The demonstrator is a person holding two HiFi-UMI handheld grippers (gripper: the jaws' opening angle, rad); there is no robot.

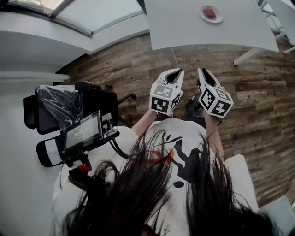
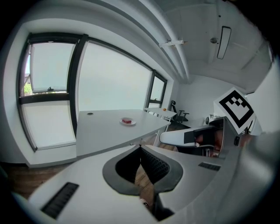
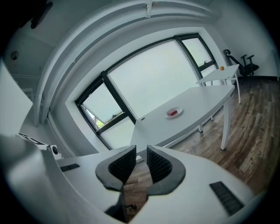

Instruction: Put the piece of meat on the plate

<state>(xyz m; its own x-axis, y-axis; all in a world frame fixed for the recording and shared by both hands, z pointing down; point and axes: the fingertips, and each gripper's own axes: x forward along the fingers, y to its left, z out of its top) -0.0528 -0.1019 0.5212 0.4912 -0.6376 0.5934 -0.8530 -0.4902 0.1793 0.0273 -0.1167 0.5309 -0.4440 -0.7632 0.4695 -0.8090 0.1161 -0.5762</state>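
Note:
A red piece of meat (image 1: 210, 12) lies on a small white plate (image 1: 216, 18) on the white table (image 1: 184, 27), far ahead of me. It also shows small in the left gripper view, meat (image 2: 127, 120) on plate (image 2: 131, 124), and in the right gripper view, meat (image 3: 173, 112) on plate (image 3: 178, 110). My left gripper (image 1: 173, 73) and right gripper (image 1: 205, 73) are held side by side close to my body, over the wooden floor and well short of the table. The left gripper (image 2: 140, 148) is shut and empty. The right gripper (image 3: 141, 151) is shut with only a thin slit and holds nothing.
A black office chair (image 1: 60, 110) with a screen device (image 1: 83, 132) stands at my left. The table's legs (image 3: 225, 127) reach the wood floor (image 1: 258, 110). A second white table (image 3: 218, 74) with a small orange thing (image 3: 222, 68) stands beyond. Large windows (image 2: 113, 83) run behind the table.

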